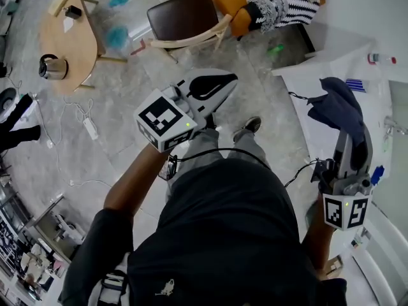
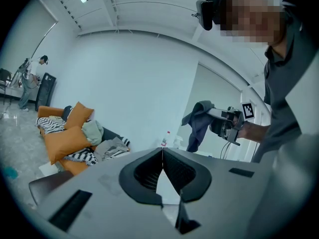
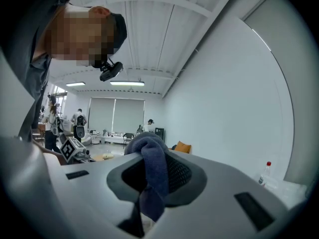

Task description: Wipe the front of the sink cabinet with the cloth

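Observation:
My right gripper (image 1: pixel 349 129) is shut on a dark blue cloth (image 1: pixel 338 107), held up in the air over the white counter (image 1: pixel 331 62) at the right. In the right gripper view the cloth (image 3: pixel 152 171) is bunched between the jaws and hangs down over them. My left gripper (image 1: pixel 213 88) is raised over the floor in front of me, its jaws closed tip to tip with nothing between them (image 2: pixel 162 151). In the left gripper view the right gripper (image 2: pixel 227 121) with the cloth (image 2: pixel 199 121) shows at the right. The sink cabinet's front is not visible.
A small bottle with a red cap (image 1: pixel 381 58) lies on the counter at the far right; a faucet (image 1: pixel 392 127) is beside it. A brown chair (image 1: pixel 185 18), an orange sofa (image 1: pixel 233 2) with cushions and a round wooden table (image 1: pixel 67 40) stand on the floor ahead. Cables (image 1: pixel 83 123) trail at left.

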A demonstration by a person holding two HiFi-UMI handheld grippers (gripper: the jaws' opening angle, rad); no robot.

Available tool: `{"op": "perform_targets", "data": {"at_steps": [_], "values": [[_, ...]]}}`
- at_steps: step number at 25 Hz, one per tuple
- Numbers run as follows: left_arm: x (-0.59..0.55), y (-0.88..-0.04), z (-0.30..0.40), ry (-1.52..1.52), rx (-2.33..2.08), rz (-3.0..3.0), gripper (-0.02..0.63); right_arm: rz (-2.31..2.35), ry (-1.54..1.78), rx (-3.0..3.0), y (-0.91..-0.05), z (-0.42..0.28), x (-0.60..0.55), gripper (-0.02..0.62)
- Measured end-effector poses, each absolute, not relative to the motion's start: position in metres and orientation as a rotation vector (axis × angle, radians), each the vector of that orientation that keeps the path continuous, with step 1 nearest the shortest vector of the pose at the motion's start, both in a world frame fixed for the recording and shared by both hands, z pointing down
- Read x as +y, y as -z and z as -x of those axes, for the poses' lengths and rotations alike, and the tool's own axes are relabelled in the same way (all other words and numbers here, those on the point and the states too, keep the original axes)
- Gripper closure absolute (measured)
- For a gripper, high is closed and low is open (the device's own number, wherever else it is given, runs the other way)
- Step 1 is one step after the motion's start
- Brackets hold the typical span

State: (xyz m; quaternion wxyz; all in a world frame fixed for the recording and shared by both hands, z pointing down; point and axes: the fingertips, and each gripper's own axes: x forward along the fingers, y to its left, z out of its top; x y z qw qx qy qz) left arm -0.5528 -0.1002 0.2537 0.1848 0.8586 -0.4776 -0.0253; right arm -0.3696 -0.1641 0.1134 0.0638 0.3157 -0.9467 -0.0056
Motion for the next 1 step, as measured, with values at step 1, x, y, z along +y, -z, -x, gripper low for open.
{"op": "perform_targets", "data": {"at_steps": [1], "values": [[-0.0983,-0.2559,0.5535,0.072,-1.347,-2.41,0.601,-0.947,0.012,-2.859,-0.1149,0.3717,-0.1624,0.535]]}}
